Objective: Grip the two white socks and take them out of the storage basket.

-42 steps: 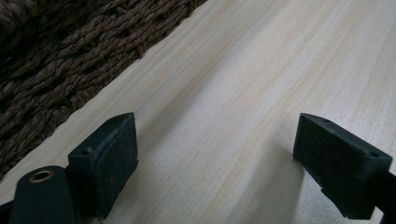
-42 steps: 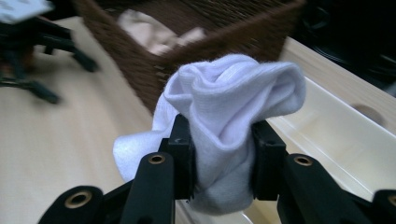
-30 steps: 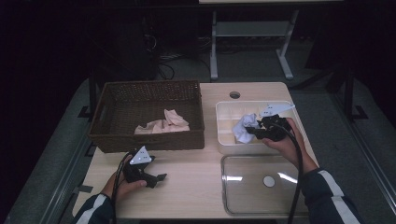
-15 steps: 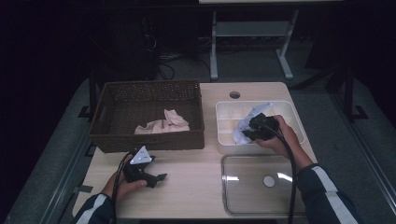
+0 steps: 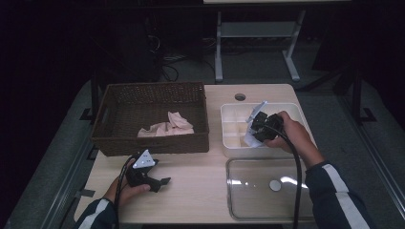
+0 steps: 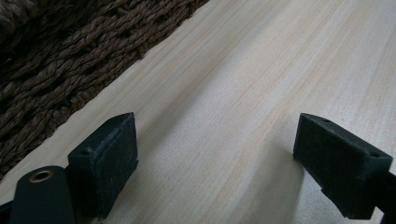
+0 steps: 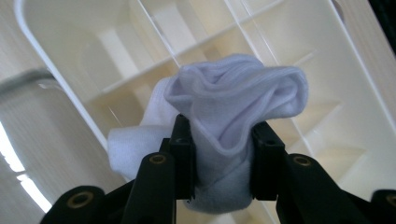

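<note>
The rolled white sock (image 7: 233,116) sits clamped between my right gripper (image 7: 223,154)'s jaws, its bundled top bulging out above the pads and a loose end trailing off to one side. In the high view I see it (image 5: 251,136) held over the white divided bin (image 5: 229,114), above the bin's near compartments, with my right gripper (image 5: 258,128) pointing toward the basket side. Just in front of the bin, a clear lid (image 5: 239,200) lies flat on the tabletop (image 5: 191,200). To the left stands a dark wicker basket (image 5: 110,129) with a pink cloth (image 5: 167,125) lying inside it. My left gripper (image 5: 157,181) rests on the tabletop just in front of the basket; its jaws stand wide apart with nothing but bare wood between them, the basket's woven wall (image 6: 56,70) just beside one jaw.
</note>
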Action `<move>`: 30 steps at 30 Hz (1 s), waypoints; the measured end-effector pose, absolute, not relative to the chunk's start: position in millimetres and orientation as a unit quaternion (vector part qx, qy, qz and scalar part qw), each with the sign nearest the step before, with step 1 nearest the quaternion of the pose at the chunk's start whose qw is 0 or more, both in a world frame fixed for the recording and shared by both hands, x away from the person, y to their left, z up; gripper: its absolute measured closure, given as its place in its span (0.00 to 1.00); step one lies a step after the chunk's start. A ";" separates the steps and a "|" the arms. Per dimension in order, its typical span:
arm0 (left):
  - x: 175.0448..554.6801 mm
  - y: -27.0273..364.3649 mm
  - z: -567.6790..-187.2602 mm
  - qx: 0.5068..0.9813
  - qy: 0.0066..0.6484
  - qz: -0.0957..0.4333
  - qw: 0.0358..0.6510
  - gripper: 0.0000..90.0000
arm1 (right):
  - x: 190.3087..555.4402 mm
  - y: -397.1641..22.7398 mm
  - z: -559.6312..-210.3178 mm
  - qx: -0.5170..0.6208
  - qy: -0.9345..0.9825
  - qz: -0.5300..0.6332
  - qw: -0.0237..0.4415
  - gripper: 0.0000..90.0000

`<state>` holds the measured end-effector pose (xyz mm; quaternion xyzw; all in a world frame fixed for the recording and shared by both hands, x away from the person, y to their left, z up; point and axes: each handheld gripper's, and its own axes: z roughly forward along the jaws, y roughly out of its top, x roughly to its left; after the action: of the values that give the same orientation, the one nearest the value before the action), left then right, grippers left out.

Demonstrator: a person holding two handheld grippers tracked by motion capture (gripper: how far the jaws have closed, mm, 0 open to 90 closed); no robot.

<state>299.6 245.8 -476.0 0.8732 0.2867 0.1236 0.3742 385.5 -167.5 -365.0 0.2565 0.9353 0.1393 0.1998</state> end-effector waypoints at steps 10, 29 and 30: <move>299.6 245.2 -475.8 0.873 0.289 0.123 0.373 0.14 | 394.3 -138.4 -381.7 0.228 0.951 0.108 0.180 0.74; 299.2 243.0 -476.1 0.872 0.291 0.125 0.373 0.14 | 415.9 -151.5 -400.3 0.261 0.953 0.151 0.042 0.75; 299.1 243.0 -476.1 0.872 0.291 0.125 0.373 0.14 | 416.7 -151.4 -401.3 0.263 0.953 0.150 0.036 0.75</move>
<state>299.1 243.0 -476.1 0.8724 0.2908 0.1247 0.3727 416.7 -151.4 -401.3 0.2625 0.9526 0.1495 0.0359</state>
